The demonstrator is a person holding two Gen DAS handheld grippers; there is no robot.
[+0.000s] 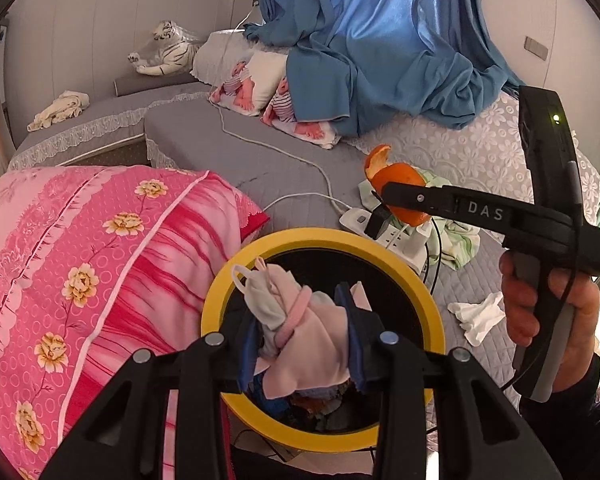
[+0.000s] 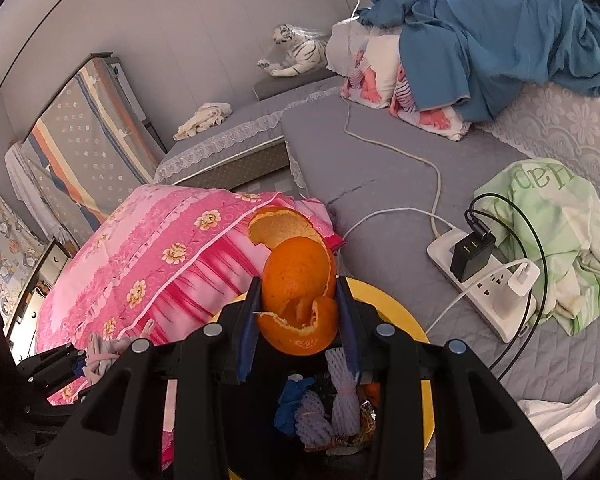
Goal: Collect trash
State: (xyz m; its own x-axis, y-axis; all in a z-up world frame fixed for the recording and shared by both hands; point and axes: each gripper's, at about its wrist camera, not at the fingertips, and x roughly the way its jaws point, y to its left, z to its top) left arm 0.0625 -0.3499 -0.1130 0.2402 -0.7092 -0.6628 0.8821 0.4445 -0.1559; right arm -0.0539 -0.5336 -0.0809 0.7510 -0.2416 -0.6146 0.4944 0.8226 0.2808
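My left gripper [image 1: 302,332] is shut on a crumpled pink and white face mask [image 1: 300,332] and holds it over the yellow-rimmed trash bin [image 1: 428,292]. My right gripper [image 2: 298,312] is shut on an orange peel [image 2: 300,284] above the same bin [image 2: 396,312], which holds blue, white and foil scraps [image 2: 332,408]. In the left wrist view the right gripper [image 1: 384,194] with the peel [image 1: 400,184] is at the bin's far right side. A crumpled white tissue [image 1: 480,316] lies on the grey bed right of the bin; it also shows in the right wrist view [image 2: 560,412].
A pink flowered pillow [image 1: 80,264] lies left of the bin. A white power strip [image 2: 488,288] with chargers and cables and a green cloth [image 2: 556,220] lie to the right. Blue drapery [image 1: 380,40], pillows and a toy tiger [image 1: 168,48] are at the back.
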